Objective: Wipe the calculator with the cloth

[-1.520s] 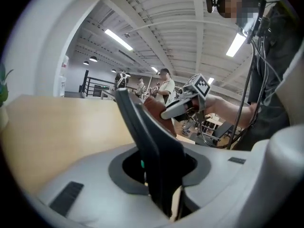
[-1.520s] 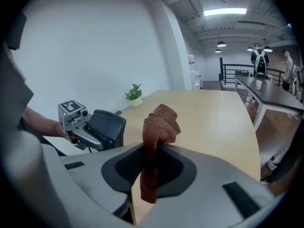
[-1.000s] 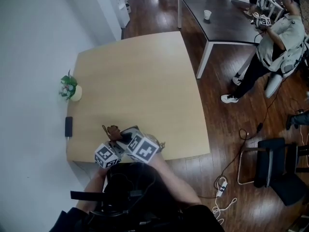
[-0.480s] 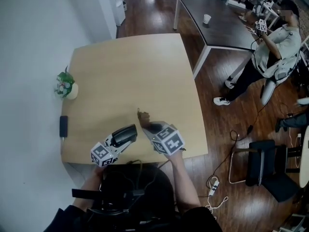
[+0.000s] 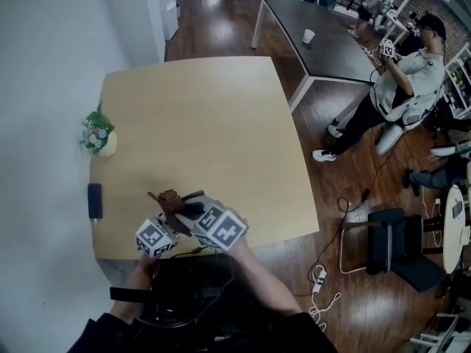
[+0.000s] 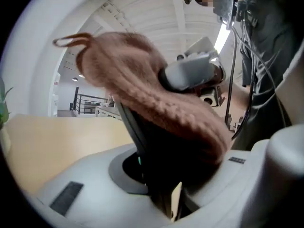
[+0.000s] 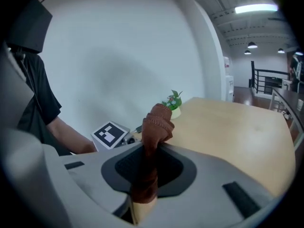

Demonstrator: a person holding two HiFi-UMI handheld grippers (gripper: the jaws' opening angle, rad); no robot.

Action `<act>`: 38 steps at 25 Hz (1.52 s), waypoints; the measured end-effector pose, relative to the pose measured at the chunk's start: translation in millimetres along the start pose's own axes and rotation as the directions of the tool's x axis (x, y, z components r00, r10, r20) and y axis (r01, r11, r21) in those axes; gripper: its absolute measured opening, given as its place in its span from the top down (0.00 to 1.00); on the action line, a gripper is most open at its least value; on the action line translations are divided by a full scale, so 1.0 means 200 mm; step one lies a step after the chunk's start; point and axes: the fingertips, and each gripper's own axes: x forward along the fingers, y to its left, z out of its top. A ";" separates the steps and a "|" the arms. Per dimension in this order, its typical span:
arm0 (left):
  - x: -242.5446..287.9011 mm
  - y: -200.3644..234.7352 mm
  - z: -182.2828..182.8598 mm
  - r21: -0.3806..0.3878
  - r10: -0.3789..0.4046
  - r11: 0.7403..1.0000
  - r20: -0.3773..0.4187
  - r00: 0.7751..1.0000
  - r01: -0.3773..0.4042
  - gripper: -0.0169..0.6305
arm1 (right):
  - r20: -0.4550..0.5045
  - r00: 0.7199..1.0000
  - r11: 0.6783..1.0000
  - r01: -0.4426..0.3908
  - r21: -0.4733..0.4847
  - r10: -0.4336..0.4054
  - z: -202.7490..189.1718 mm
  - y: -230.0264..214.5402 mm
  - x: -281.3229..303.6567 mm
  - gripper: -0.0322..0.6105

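The black calculator (image 5: 193, 207) is held above the near edge of the pale wooden table (image 5: 199, 123). My left gripper (image 5: 179, 219) is shut on its near end. In the left gripper view the calculator (image 6: 154, 151) stands edge-on between the jaws of the left gripper (image 6: 164, 198). The brown knitted cloth (image 6: 156, 103) lies draped across its top. My right gripper (image 5: 184, 210) is shut on the cloth (image 5: 167, 199) and presses it on the calculator. In the right gripper view the cloth (image 7: 154, 125) sticks up from the closed jaws of the right gripper (image 7: 142, 179).
A small potted plant (image 5: 97, 137) and a dark flat device (image 5: 94, 200) sit at the table's left edge. A dark table (image 5: 331, 46) with a cup (image 5: 309, 35) stands beyond. A person (image 5: 401, 87) stands to the right, near a black chair (image 5: 397, 248) and floor cables (image 5: 324, 285).
Half a second ago the right gripper and cloth were off to the right of the calculator. They have swung back left, and the cloth lies on the calculator again, as one second ago.
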 end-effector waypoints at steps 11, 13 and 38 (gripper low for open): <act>-0.29 0.19 -0.13 -0.209 -0.035 0.975 0.183 0.983 0.074 0.79 | -0.222 0.906 0.864 0.414 0.285 -0.361 -0.55 -0.53 -0.20 0.85; -0.31 0.24 -0.18 -0.301 -0.027 0.950 0.185 0.982 0.083 0.79 | -0.223 0.912 0.865 0.399 0.304 -0.343 -0.58 -0.46 -0.18 0.85; -0.21 0.59 -0.32 -0.879 0.252 0.476 0.116 0.961 -0.019 0.35 | -0.189 0.982 0.984 0.032 0.176 0.002 -0.59 -0.46 0.75 0.85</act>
